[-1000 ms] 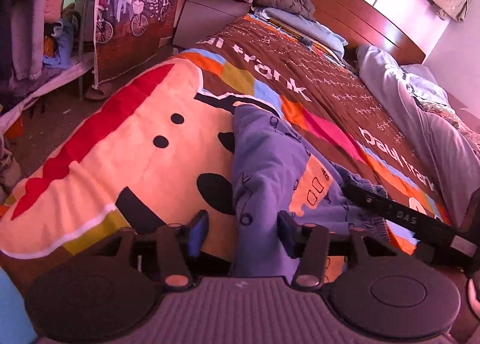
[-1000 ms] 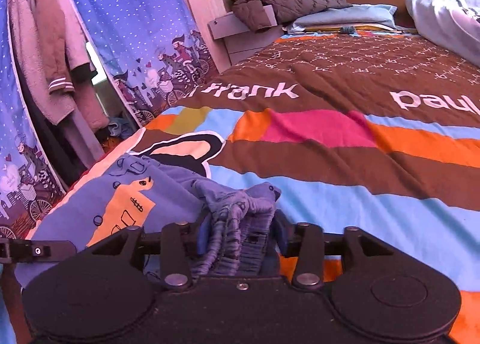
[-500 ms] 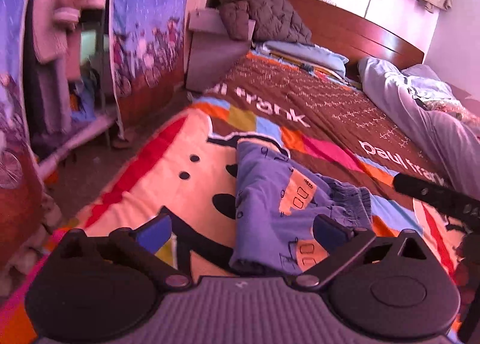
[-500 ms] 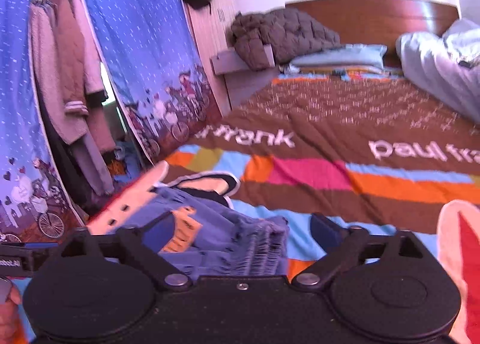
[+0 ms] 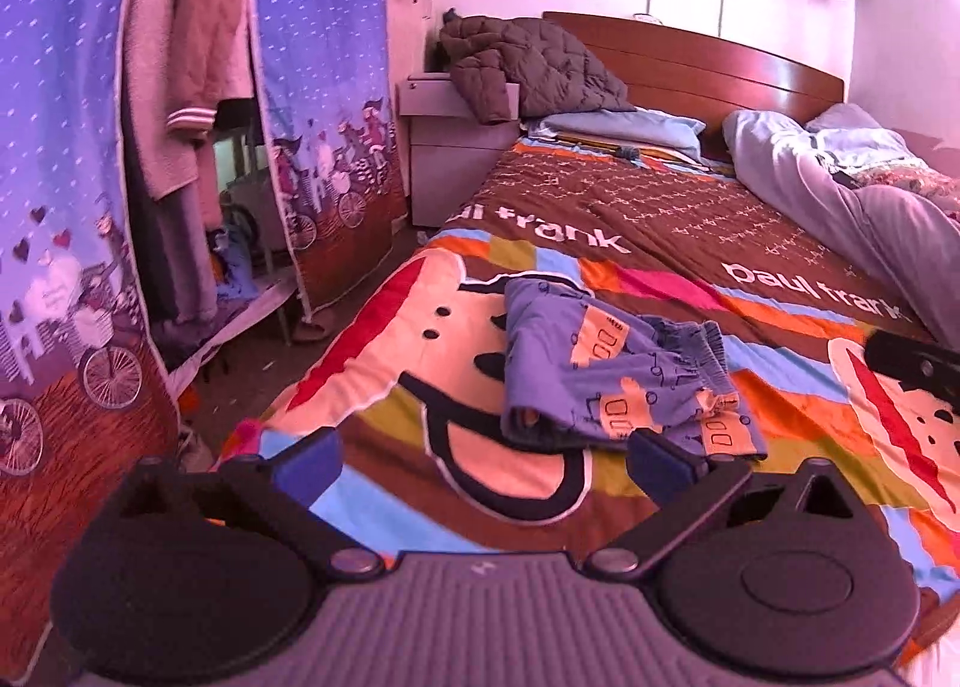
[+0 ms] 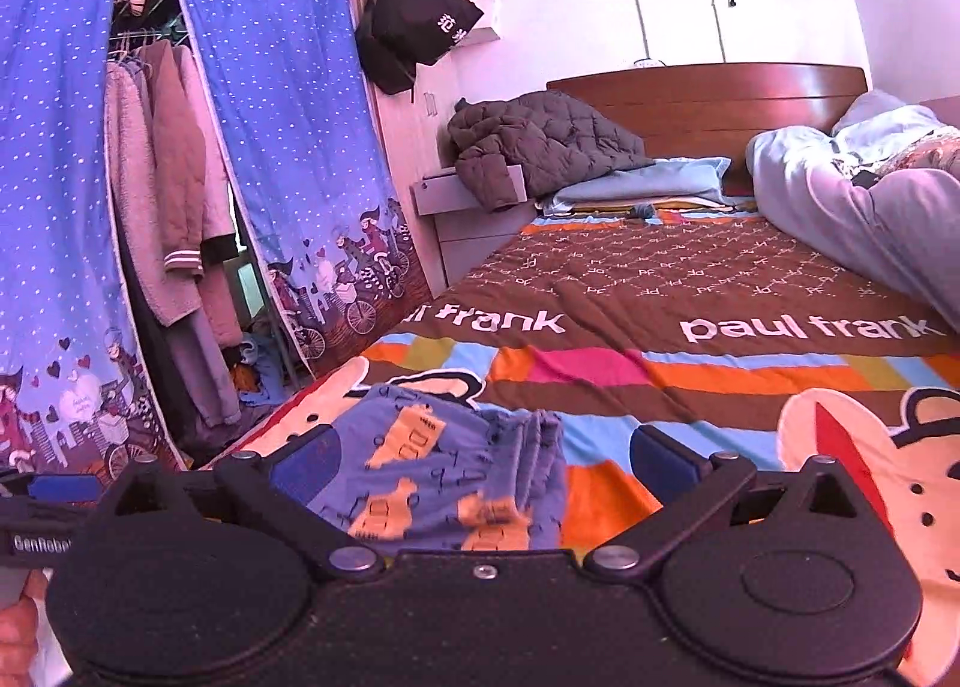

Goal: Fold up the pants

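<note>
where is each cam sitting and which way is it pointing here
Left wrist: sits on the left gripper, raised over the bed's foot, looking up the bedspread at the folded pants; its own open fingers show, plus the right gripper's tip at right.
Right wrist: sits on the right gripper, lower and closer above the pants, facing the headboard; open fingers show.
Shared: pants, bedspread, headboard, curtain.

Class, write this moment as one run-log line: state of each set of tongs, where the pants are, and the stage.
left tongs: open | right tongs: open | pants: folded, lying free on bedspread | stage: fold looks done
</note>
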`<state>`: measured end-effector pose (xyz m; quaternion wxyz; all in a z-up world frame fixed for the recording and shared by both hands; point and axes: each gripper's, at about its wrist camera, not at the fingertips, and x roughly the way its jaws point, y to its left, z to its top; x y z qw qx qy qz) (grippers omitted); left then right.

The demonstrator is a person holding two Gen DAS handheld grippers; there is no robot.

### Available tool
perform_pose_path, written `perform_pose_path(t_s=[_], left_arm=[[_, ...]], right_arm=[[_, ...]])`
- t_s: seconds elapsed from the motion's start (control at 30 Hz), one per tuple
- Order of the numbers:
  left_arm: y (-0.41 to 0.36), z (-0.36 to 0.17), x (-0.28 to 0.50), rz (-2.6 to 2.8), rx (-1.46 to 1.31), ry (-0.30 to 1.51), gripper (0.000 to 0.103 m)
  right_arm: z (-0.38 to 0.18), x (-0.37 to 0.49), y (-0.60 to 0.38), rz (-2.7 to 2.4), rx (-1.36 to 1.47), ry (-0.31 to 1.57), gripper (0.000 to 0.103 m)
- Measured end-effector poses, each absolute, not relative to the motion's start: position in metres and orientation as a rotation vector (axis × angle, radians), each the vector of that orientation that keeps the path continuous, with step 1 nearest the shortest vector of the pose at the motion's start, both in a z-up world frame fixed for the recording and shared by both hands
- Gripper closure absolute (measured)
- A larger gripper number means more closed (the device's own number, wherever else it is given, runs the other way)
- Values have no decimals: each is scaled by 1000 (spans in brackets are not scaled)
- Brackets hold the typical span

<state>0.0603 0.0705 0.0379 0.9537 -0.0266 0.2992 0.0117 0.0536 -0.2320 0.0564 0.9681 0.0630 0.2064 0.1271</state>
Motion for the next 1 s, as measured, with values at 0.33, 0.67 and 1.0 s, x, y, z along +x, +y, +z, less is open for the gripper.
perform_pose_path(t_s=[0.33, 0.67, 1.0], left_arm=[[75, 27, 39, 69, -71, 597, 0], [64, -3, 30, 73, -19, 577, 0], [65, -9, 30, 50, -28, 546, 0]], right_arm=[[36, 17, -235, 235, 112, 419, 1], [-9, 6, -222, 214, 95, 464, 1], [-22, 5, -227, 178, 143, 444, 1]])
